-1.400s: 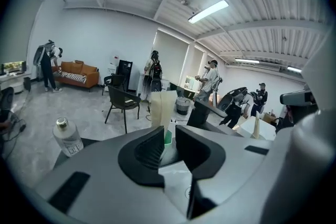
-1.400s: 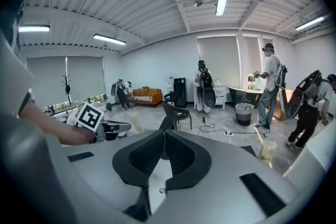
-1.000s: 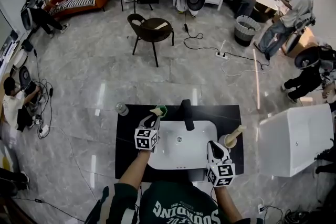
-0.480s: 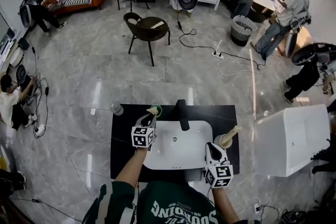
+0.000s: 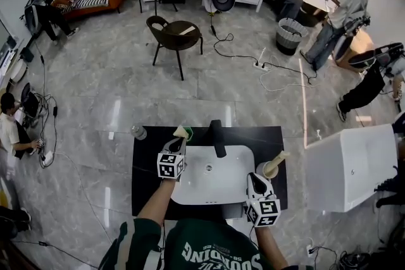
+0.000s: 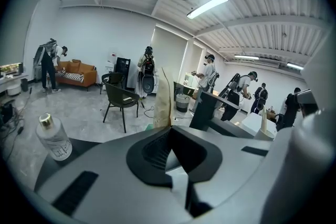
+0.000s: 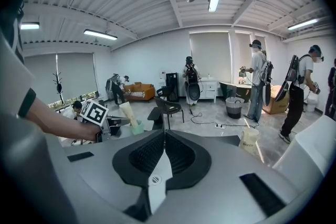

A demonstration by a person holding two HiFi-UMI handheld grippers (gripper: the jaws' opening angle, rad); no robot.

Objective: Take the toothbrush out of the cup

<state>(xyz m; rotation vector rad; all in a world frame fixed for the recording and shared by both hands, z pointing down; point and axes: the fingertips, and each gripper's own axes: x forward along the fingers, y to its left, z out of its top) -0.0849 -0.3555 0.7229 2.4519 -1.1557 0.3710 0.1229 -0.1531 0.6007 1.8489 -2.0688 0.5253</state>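
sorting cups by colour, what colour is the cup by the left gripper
Light green cup holding the toothbrush; clearest in the right gripper view.

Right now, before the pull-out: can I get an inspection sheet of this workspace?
Surface: black counter with a white sink and a black faucet.
Job's things: toothbrush upright in the green cup, back left of the sink.
Clutter: small bottle at the counter's back left corner; second cup holding a beige stick, right of the sink.
Grippers: left gripper jaws have just closed, apparently on the toothbrush's lower part; right gripper shut, empty, beside the second cup.
Cables: power strip and leads on the floor beyond the counter; nothing seen on the counter.
Surroundings: chair, bin, white unit at right, several people around the room.
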